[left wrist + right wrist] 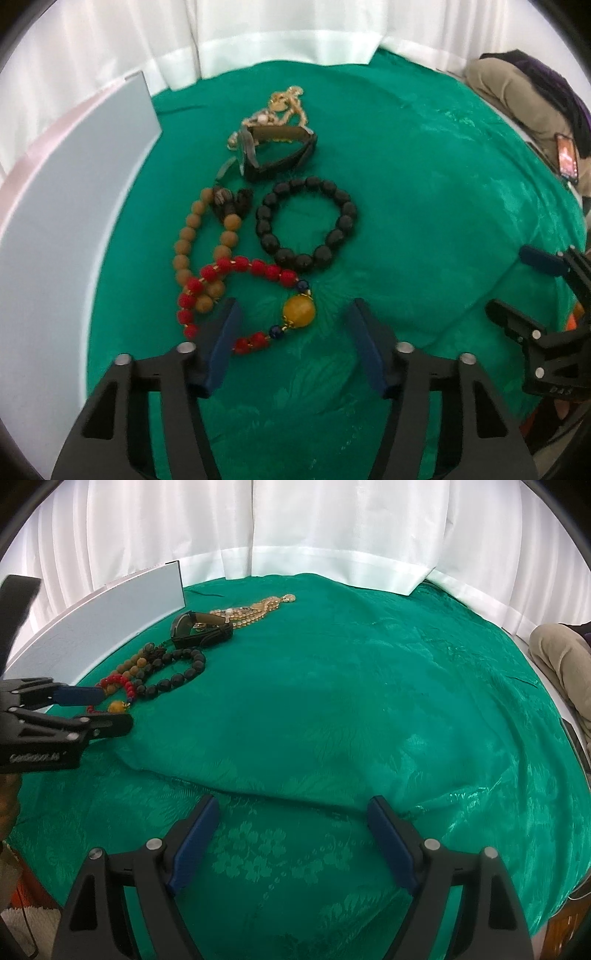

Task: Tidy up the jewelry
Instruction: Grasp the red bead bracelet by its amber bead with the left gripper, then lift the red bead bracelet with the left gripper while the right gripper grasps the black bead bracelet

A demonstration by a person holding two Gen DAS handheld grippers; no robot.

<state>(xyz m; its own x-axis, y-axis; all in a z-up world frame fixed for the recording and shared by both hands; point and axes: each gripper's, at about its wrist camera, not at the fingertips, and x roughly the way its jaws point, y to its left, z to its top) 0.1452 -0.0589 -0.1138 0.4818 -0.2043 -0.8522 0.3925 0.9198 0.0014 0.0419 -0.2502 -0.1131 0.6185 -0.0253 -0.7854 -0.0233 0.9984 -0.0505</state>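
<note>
Left gripper [293, 325]: nearest item in the left wrist view, fingers parted to either side of the red bead bracelet [236, 291], with the amber bead [298, 312] lying between them; pads not pressing on anything, nothing pinched.

Right gripper [291, 840]: fingers spread wide over bare green cloth [369, 709], well apart from the red bead bracelet, holding nothing.

Jewelry, all placed relative to the red bead bracelet. Tan bead bracelet [195, 243]: overlapping it on the far side. Black bead bracelet [306, 221]: just beside it, farther from the camera. Dark watch [277, 151]: beyond both bracelets. Gold chain [284, 107]: farthest off, behind the watch. White box [66, 192]: to its left, at the edge of the surface.

Progress, as judged: early. Every piece lay loose on the cloth in one cluster; none had been sorted or stowed. First pick, apparently the red bracelet, was not yet made; all pieces remained to be placed.

Not determinable: box interior, out of sight; gold chain, tangled and blurred, count of pieces unclear; small dark beaded item beside the tan bracelet, unidentified. Seated person at the right edge, cut off.
</note>
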